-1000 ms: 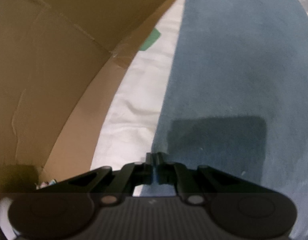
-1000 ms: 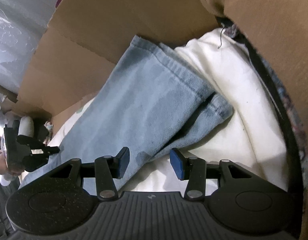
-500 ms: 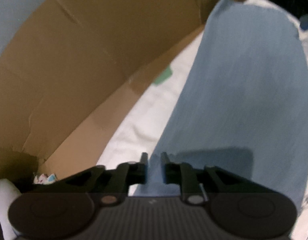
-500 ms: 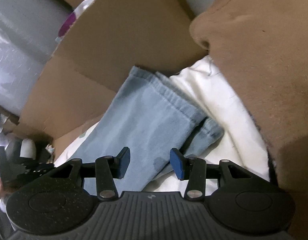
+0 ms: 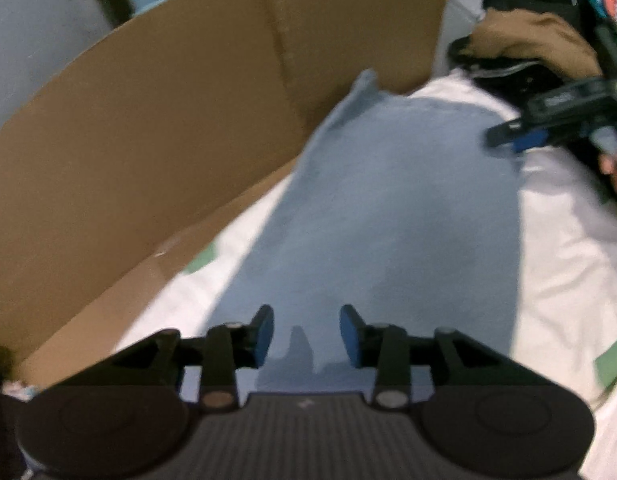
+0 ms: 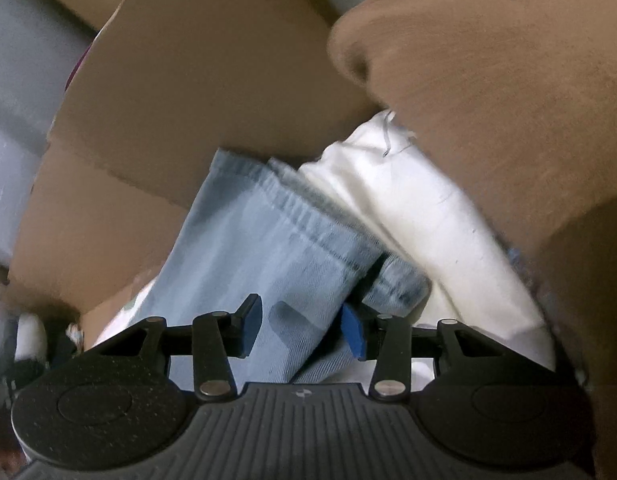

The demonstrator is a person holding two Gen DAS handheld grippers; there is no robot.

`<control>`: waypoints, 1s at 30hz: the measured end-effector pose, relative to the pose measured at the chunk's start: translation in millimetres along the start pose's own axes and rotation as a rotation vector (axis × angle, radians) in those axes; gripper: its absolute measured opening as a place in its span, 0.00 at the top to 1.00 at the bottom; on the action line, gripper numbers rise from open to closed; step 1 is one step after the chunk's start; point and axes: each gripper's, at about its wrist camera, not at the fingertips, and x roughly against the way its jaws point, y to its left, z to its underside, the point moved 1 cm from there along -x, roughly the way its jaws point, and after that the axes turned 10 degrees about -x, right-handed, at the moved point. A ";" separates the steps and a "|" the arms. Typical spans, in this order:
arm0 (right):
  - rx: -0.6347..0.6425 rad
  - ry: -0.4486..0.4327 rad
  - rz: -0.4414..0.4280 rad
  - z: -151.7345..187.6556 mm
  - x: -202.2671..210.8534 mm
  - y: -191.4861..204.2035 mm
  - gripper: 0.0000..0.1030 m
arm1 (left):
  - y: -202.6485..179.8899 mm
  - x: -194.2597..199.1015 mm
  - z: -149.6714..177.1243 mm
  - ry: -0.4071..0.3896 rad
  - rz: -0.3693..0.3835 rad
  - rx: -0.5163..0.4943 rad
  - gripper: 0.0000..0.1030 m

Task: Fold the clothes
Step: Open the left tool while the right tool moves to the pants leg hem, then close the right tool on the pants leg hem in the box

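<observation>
Left gripper: jaws opening, blue pads apart; denim lies below the gap and neither pad presses on it, so it holds nothing.
Right gripper: jaws partly apart, low over the hem end of the jeans; cloth shows between the pads, but I cannot tell whether they pinch it. From the left wrist view it sits at the far right end of the denim, with a hand behind it.
Jeans: light blue, laid out as a long flat strip on the white sheet, the far end touching the cardboard wall.
Hem: stitched edge, with a second layer peeking out beside it.
White sheet: covers the surface under the jeans; green tape pieces lie on it.
Cardboard wall: stands along the surface's left edge, just beside the jeans.
Brown garment: bulky, at the right edge, overlapping the sheet.
</observation>
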 end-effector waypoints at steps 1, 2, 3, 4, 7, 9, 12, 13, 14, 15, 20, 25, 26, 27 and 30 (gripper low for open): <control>-0.002 -0.014 -0.001 -1.5 0.7 -0.1 0.52 | -7.1 -0.4 -3.0 -0.008 0.006 0.010 0.59; 0.001 -0.028 0.001 -2.8 1.4 0.2 0.56 | -14.1 3.5 -6.9 -0.018 0.013 0.023 0.58; 0.004 -0.038 0.006 -3.9 1.8 0.9 0.59 | -20.7 6.0 -10.6 -0.030 0.023 0.037 0.57; 0.007 -0.044 0.014 -4.7 1.7 1.8 0.65 | -26.4 6.5 -13.0 -0.042 0.031 0.051 0.53; 0.034 -0.053 0.038 -6.6 0.8 5.1 0.93 | -45.4 5.6 -19.7 -0.070 0.050 0.067 0.45; 0.048 -0.056 0.052 -8.8 1.6 6.4 0.95 | -59.4 2.7 -23.2 -0.081 0.062 0.071 0.39; 0.052 -0.066 0.069 -11.7 5.1 7.8 0.96 | -79.1 -2.0 -28.1 -0.097 0.082 0.074 0.36; 0.054 -0.073 0.072 -12.5 6.7 8.5 0.97 | -84.0 -3.9 -29.2 -0.101 0.090 0.069 0.36; 0.054 -0.078 0.075 -13.3 8.2 8.9 0.97 | -89.1 -5.9 -30.6 -0.103 0.097 0.065 0.36; 0.052 -0.080 0.077 -14.3 8.9 9.0 0.97 | -94.2 -8.3 -32.1 -0.103 0.100 0.061 0.36; 0.066 -0.089 0.103 -14.5 11.6 11.3 0.97 | -117.4 -17.9 -38.0 -0.101 0.094 0.000 0.36; 0.071 -0.095 0.137 -5.5 7.7 24.8 0.97 | -123.1 -25.2 -36.2 -0.087 0.072 -0.015 0.36; 0.073 -0.089 0.144 -4.7 4.9 26.3 0.97 | -123.2 -27.4 -35.2 -0.080 0.060 -0.016 0.35; 0.077 -0.085 0.152 -3.8 3.3 26.6 0.97 | -122.6 -29.0 -34.5 -0.073 0.047 -0.020 0.35; 0.095 -0.079 0.177 0.5 0.9 30.2 0.96 | -123.3 -32.0 -33.7 -0.059 0.010 -0.047 0.35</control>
